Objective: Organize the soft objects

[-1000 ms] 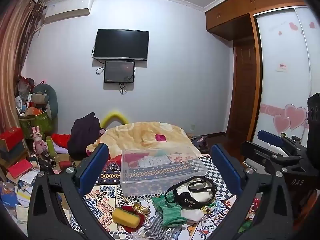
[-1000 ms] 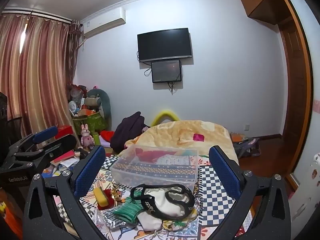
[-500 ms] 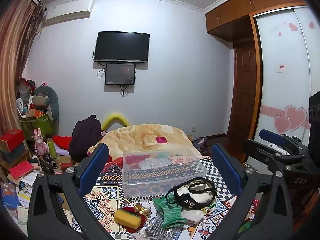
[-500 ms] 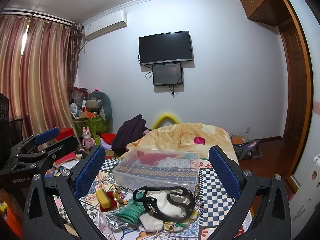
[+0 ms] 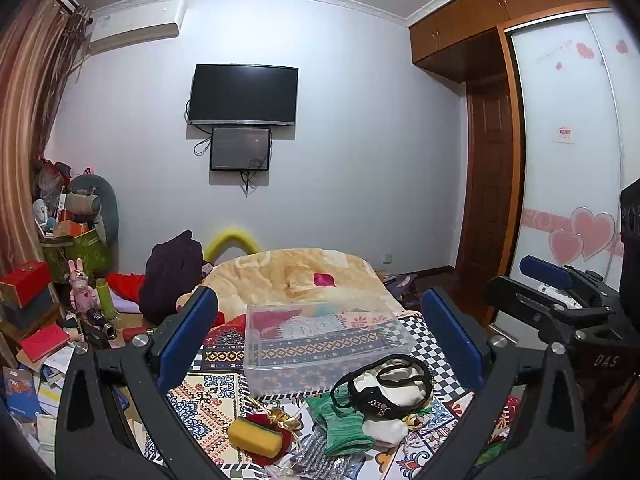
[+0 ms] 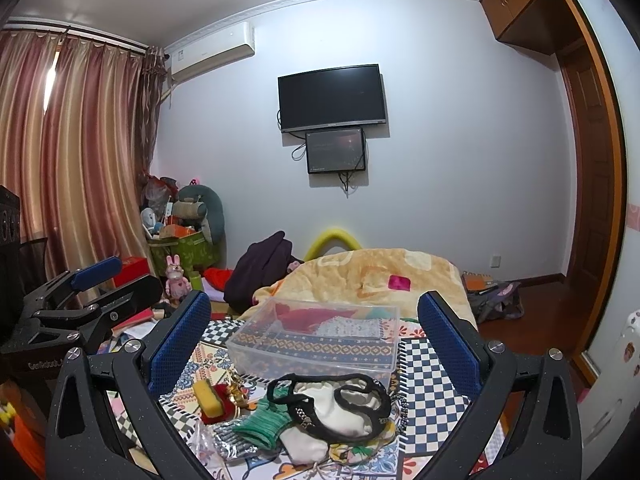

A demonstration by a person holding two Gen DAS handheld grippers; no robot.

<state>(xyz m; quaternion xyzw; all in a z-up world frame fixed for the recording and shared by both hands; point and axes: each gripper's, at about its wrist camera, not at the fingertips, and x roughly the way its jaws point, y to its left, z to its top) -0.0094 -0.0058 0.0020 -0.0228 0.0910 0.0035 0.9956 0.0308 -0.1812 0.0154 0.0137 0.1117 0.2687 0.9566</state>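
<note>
A clear plastic bin (image 5: pixel 320 344) (image 6: pixel 320 340) stands empty on a patterned cloth. In front of it lies a pile of soft things: a black strap garment (image 5: pixel 386 384) (image 6: pixel 332 400) on white cloth (image 6: pixel 344 404), a green knit piece (image 5: pixel 340 420) (image 6: pixel 264 424), a yellow sponge (image 5: pixel 254 434) (image 6: pixel 206 392) on a red item, and a silvery piece (image 5: pixel 316 456). My left gripper (image 5: pixel 320 320) is open and empty, held above and behind the pile. My right gripper (image 6: pixel 316 320) is open and empty. Each gripper shows at the edge of the other's view.
A bed with a yellow blanket (image 5: pixel 296 276) lies behind the bin, with a dark garment (image 5: pixel 170 272) beside it. Boxes, books and toys (image 5: pixel 40 312) clutter the left floor. A wardrobe with sliding doors (image 5: pixel 568 168) stands on the right. A TV (image 5: pixel 244 94) hangs on the far wall.
Both views have tilted slightly downward, so the room has shifted up a little in frame. Both grippers stay open; nothing on the cloth has moved.
</note>
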